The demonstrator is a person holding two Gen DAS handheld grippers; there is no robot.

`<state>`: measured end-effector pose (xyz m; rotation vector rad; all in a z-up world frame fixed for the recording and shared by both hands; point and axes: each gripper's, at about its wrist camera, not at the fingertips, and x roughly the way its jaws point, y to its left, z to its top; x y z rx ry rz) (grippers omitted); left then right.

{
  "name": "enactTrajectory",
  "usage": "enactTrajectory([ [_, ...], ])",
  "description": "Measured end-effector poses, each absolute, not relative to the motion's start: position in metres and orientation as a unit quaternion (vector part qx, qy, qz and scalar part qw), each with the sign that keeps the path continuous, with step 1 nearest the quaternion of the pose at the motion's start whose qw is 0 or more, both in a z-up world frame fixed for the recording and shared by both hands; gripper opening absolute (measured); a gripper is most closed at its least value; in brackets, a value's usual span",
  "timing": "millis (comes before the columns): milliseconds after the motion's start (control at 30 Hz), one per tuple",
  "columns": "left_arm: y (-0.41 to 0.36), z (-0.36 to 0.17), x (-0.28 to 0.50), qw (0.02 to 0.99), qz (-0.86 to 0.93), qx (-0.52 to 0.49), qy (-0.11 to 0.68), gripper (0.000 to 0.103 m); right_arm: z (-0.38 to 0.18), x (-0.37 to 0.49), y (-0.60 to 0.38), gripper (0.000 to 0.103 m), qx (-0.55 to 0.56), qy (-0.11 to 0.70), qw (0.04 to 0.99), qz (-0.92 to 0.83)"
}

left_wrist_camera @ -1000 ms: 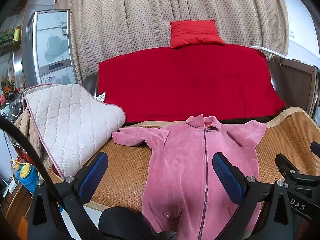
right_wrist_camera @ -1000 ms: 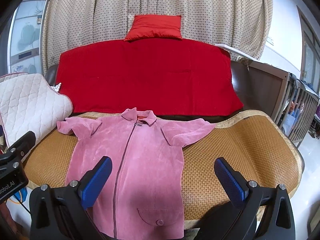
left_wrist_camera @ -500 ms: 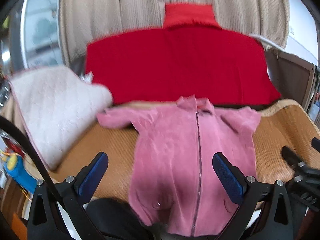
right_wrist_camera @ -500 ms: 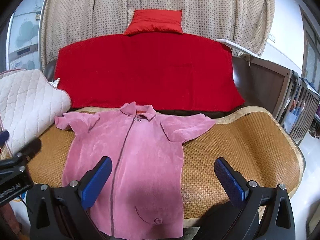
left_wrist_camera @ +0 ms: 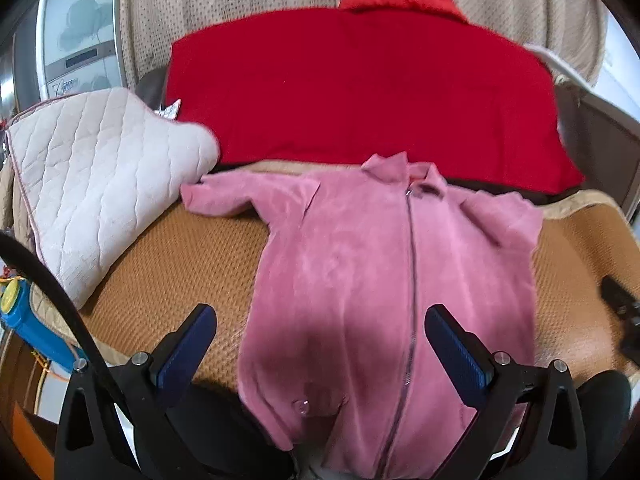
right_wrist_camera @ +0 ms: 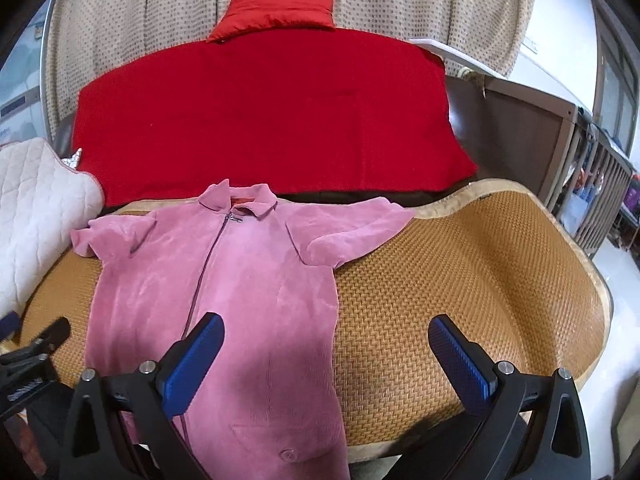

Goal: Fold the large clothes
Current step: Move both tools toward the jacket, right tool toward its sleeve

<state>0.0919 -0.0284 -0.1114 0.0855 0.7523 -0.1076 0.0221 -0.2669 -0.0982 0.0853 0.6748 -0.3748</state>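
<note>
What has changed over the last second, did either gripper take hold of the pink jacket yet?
No grab yet. Both views have closed in on the pink jacket: the left gripper has swung right and forward so it now points at the jacket's middle, and the right gripper has eased forward slightly. Both remain open and empty. The jacket still lies flat and zipped on the woven mat, unfolded.

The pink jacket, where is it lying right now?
In both wrist views the pink jacket lies flat, zipped, on the woven mat, collar toward the red blanket, with the white quilted cushion on its left.
</note>
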Motion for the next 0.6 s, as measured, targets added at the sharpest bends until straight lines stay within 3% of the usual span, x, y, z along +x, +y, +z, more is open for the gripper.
enactTrajectory([
  [600, -0.068, -0.121, 0.146, 0.919, -0.060, 0.092, 0.378, 0.103, -0.115, 0.066, -0.280, 0.103, 0.038, 0.346, 0.922, -0.167],
])
